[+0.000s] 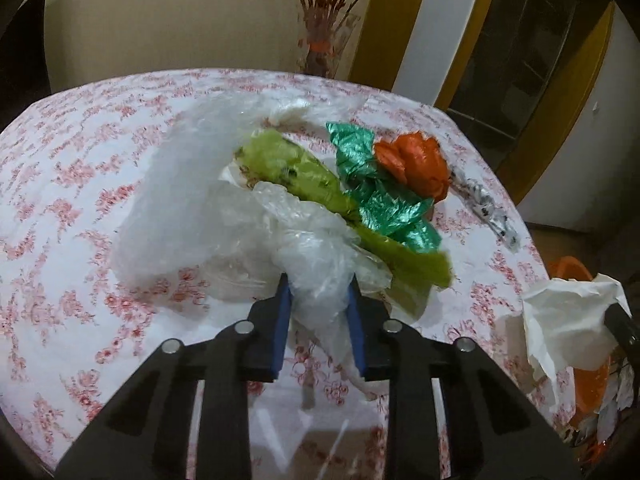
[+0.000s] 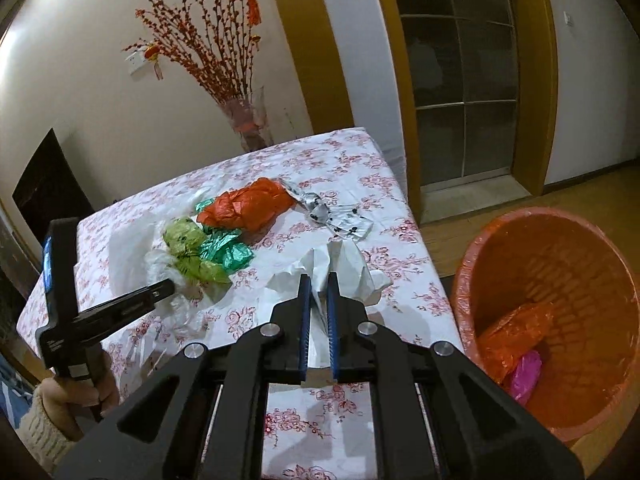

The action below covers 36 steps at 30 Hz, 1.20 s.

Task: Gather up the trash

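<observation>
White tissue (image 2: 340,268) is pinched in the right gripper (image 2: 318,280), its jaws nearly shut, over the table (image 2: 360,152) edge; the orange bin (image 2: 500,224) lies just to its right, below. The left gripper (image 1: 318,284), narrowed, seems to clamp a clear bag (image 1: 316,256) mid-table, farther from the bin.

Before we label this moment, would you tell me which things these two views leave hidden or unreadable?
- Left wrist view: the orange bin is mostly hidden behind the white tissue and cut off by the right edge.
- Right wrist view: what lies under the orange bag and pink bag in the bin cannot be seen.
- Both views: the table under the clear plastic bag is covered.
- Right wrist view: the left gripper fingertips are buried in plastic.
</observation>
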{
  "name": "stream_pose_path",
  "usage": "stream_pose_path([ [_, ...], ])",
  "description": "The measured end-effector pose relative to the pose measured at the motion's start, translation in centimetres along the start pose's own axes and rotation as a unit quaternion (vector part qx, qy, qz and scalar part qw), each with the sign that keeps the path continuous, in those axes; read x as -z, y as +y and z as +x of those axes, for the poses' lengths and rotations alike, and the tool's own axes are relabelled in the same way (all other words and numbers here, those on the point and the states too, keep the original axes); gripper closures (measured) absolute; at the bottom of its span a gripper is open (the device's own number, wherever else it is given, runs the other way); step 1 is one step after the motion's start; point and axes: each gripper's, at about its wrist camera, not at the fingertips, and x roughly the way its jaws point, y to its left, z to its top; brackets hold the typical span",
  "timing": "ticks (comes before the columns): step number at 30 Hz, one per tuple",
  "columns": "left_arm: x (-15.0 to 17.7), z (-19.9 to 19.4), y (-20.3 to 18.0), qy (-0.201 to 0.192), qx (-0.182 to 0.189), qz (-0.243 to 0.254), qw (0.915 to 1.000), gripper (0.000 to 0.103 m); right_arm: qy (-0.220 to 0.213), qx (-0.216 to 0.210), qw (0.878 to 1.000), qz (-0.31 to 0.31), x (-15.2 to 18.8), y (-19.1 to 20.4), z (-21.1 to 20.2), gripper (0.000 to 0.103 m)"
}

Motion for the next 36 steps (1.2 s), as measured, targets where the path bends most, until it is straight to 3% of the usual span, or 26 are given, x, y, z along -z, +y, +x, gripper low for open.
stream_pose_path([
  [15, -1.0, -7.6, -4.4, -0.076, 0.067, 0.06, 0.993, 0.077, -0.045, 0.017, 0.999, 0.025, -0.7, -2.1, -2.7, 0.096],
  [27, -0.8, -7.9, -10.7, -0.081, 0.118, 0.118, 0.9827, 0.077, -0.079, 0.061, 0.993, 0.06, -0.9, -5.4, -4.8, 0.096],
  [36, -0.1, -6.8, -15.7, -0.062, 0.158, 0.154, 0.9734, 0.077, -0.106, 0.101, 0.985, 0.091, -0.9, -8.5, -6.9, 0.096],
])
